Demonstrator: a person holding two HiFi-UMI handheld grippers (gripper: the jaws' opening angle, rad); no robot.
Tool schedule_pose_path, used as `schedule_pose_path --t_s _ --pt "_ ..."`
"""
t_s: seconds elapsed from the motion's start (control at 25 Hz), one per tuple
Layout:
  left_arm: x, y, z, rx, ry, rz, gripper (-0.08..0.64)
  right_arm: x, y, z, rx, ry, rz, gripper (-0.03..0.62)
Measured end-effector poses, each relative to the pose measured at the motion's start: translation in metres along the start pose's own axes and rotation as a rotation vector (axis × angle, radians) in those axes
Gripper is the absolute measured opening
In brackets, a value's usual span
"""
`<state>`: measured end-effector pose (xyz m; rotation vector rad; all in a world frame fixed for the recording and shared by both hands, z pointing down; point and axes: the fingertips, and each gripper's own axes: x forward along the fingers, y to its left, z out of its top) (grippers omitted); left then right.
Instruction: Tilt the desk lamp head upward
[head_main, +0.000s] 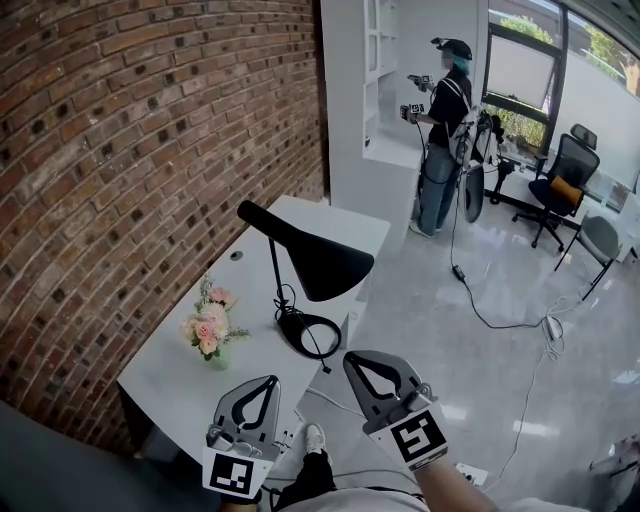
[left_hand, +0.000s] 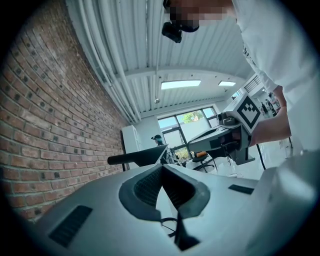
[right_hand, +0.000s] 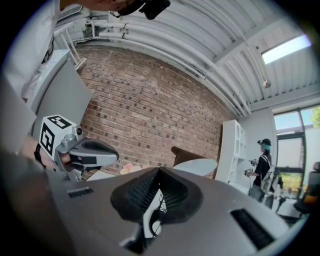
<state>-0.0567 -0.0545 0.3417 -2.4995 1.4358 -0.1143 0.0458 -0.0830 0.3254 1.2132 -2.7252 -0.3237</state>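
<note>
Looks like approach step, nothing gripped yet: left gripper (head_main: 272, 382) & right gripper (head_main: 350, 358) sit bottom-centre w/ fingers together, empty, short of desk lamp head (head_main: 325, 262) mid-frame over white tabletop (head_main: 165, 375); next probably needs fingers apart, reaching to its lower edge.

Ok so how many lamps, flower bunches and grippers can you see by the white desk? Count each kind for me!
desk lamp: 1
flower bunch: 1
grippers: 2 (left gripper, right gripper)
Total: 4
</note>
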Motion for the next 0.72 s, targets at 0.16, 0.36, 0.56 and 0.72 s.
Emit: schedule_pose_path --t_s 0.16,0.36,0.56,0.72 --pt "0.003 0.001 0.005 0.007 -0.007 -0.002 0.008 0.001 0.001 0.002 -0.005 0.005 0.008 0.017" --pt "0.007 0.004 0.01 0.0 -0.019 -0.003 0.008 0.006 0.003 0.003 -0.014 0.024 0.028 0.017" --pt "0.009 0.004 0.011 0.004 -0.025 -0.009 0.008 0.01 0.001 0.006 -0.022 0.024 0.032 0.017" --pt "0.011 0.001 0.012 -0.014 -0.021 -0.012 0.008 0.011 -0.001 0.006 -0.022 0.028 0.036 0.017"
